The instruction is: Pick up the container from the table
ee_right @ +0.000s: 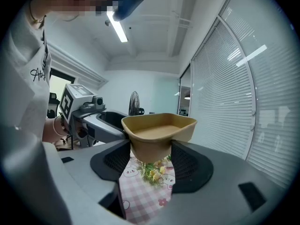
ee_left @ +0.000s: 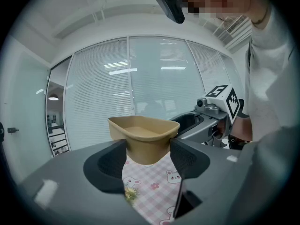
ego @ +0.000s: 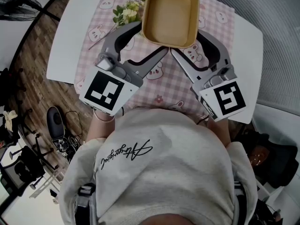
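Note:
The tan, empty, rounded-rectangular container (ego: 169,14) hangs above the table, held between both grippers. My left gripper (ego: 152,39) is shut on its near-left corner, and the pads press its wall in the left gripper view (ee_left: 147,156). My right gripper (ego: 187,41) is shut on the near-right corner, as the right gripper view shows (ee_right: 150,156). The container (ee_left: 143,130) (ee_right: 159,132) sits level with its rim above the jaws. Far below it lies the pink checked cloth (ego: 164,83).
The white table (ego: 70,36) carries the bunny-print cloth and a small bunch of flowers (ego: 127,11) beside the container. On the wooden floor to the left stand a fan (ego: 18,1) and some dark gear (ego: 56,123). Blinds cover large windows (ee_left: 154,78).

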The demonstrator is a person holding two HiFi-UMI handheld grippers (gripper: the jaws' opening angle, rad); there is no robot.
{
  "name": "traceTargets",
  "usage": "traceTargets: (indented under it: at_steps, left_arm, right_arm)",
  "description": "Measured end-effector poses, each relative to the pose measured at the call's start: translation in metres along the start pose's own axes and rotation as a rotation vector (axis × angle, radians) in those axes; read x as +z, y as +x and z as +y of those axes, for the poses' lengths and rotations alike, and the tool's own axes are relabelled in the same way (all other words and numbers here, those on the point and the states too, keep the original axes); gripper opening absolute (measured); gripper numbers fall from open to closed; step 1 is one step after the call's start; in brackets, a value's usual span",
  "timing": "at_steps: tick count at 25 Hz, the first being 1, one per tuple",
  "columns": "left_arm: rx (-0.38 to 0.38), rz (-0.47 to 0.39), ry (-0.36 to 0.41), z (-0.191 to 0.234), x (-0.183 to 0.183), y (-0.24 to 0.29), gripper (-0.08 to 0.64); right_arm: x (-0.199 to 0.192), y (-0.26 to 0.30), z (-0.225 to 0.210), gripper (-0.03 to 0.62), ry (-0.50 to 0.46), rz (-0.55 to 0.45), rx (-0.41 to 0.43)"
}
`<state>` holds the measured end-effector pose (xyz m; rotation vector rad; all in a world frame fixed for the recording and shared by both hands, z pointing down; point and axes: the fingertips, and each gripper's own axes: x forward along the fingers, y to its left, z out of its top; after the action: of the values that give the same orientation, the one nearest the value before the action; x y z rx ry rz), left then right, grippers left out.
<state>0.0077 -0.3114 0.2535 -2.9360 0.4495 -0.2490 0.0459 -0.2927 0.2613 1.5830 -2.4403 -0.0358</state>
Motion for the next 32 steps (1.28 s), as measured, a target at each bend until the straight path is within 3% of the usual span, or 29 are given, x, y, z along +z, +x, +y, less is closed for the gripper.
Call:
traceTargets:
  at_steps: [32]
  left_arm:
    - [-0.001, 0.003, -0.018, -0.0002, -0.0012, 0.0024, 0.282]
  right_arm:
    - [0.0, -0.0003, -0.0019, 0.268, -0.031, 0.005, 0.005]
